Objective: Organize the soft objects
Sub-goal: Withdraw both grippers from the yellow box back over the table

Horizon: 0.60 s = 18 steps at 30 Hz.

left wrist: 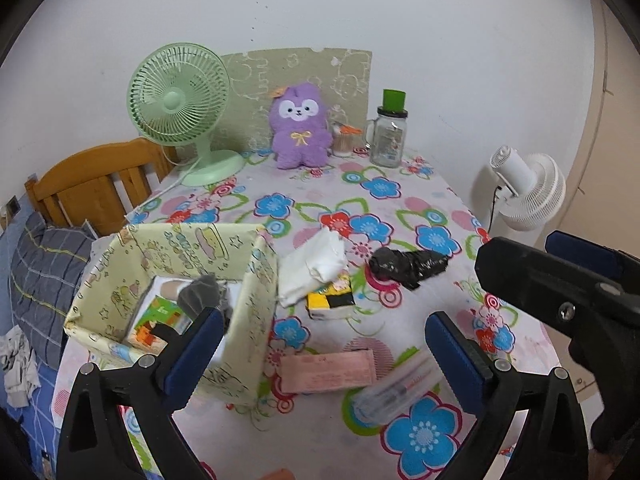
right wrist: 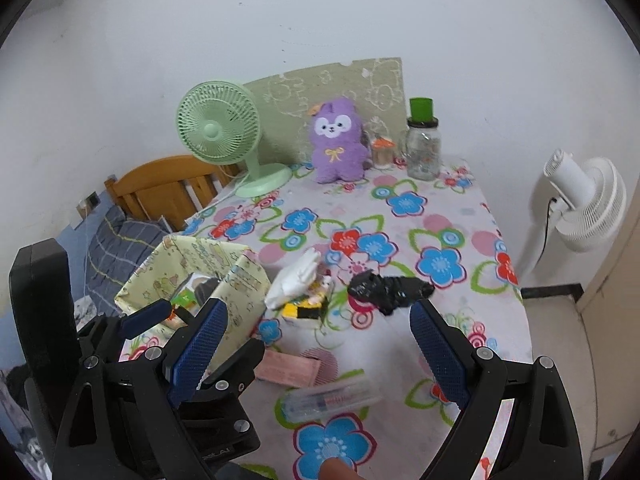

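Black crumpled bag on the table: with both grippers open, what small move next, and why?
Probably ease the right gripper forward onto the black bag: it is open and empty, and the bag lies loose just ahead, outside the yellow box.

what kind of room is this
Most likely a bedroom: a wooden bed headboard with a striped pillow stands beside the flowered table, and a purple plush toy sits at its back.

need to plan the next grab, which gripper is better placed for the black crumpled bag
Right. The right gripper is open and its view looks straight toward the black bag, while the left gripper hangs by the yellow box.
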Available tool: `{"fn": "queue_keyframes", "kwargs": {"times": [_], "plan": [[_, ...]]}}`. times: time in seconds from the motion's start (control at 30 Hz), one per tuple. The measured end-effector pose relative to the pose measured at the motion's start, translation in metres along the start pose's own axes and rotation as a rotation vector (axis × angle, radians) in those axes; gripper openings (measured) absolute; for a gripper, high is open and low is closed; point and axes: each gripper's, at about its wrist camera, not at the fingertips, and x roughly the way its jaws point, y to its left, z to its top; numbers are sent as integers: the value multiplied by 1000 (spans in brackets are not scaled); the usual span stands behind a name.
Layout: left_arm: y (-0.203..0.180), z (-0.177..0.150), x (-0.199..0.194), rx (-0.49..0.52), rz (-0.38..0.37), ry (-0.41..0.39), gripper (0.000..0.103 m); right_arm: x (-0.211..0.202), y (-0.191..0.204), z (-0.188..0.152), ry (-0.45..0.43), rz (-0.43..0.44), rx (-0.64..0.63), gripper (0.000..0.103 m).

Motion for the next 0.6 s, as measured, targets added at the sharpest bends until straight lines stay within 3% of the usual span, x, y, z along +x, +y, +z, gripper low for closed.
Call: {"fn": "queue_keyframes", "kwargs": {"times": [0.4, 0.6], "plan": [[-8, -30, 19, 6, -32, 101, 102, 17, -9, -28, 82, -12, 28, 94], [-11, -42, 34, 30, -52, 148, 102, 36, -21, -48, 157, -17, 105, 94]]}}
